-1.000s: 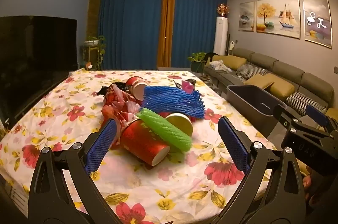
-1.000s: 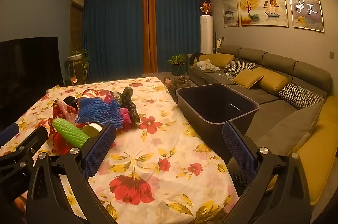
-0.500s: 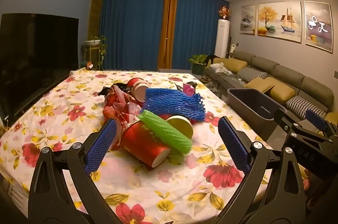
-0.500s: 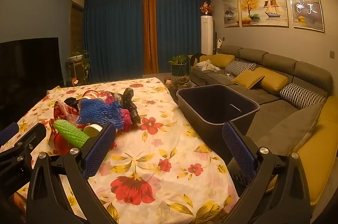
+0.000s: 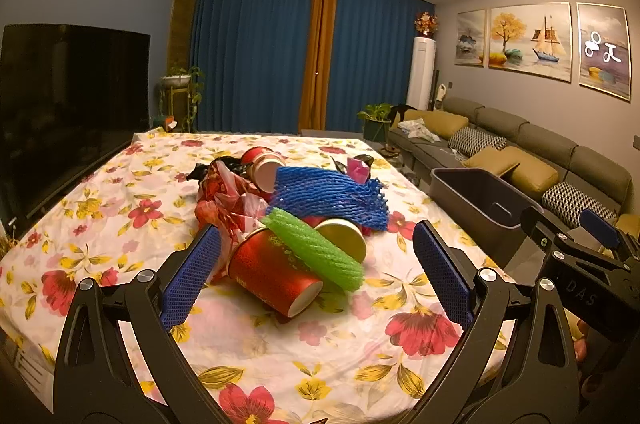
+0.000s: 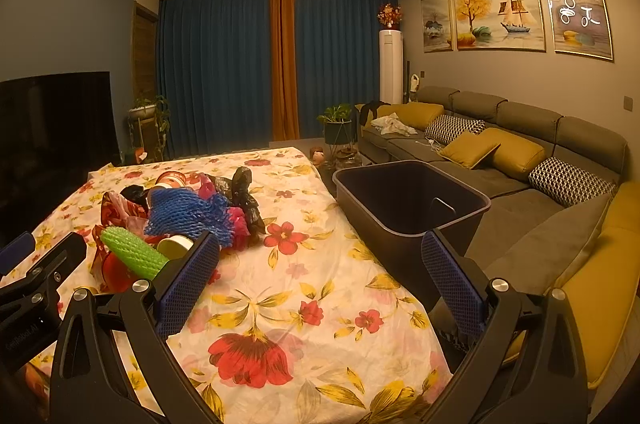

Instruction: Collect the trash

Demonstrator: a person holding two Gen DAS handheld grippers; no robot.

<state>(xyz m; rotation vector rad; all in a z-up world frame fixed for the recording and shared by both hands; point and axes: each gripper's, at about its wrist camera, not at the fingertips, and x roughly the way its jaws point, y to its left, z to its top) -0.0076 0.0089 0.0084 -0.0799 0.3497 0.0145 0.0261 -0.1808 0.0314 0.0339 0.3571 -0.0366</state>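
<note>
Floral cloth covers the table [image 5: 120, 224]. Left wrist view: left gripper [image 5: 316, 272] spread wide, holding nothing, low over the near end of the table. The trash pile sits mid-table: red paper cup [image 5: 272, 276] on its side, green foam net [image 5: 312, 252] across it, blue foam net [image 5: 328, 196] behind, red plastic bag [image 5: 224, 196] to the cup's left. Dark bin [image 5: 472, 196] just off the table's right edge.

Right wrist view: right gripper [image 6: 320, 276] wide apart, empty, over the table's right side near the bin [image 6: 412, 200]. Pile lies left of it: green net [image 6: 132, 252], blue net [image 6: 188, 212], black bag [image 6: 242, 188].
</note>
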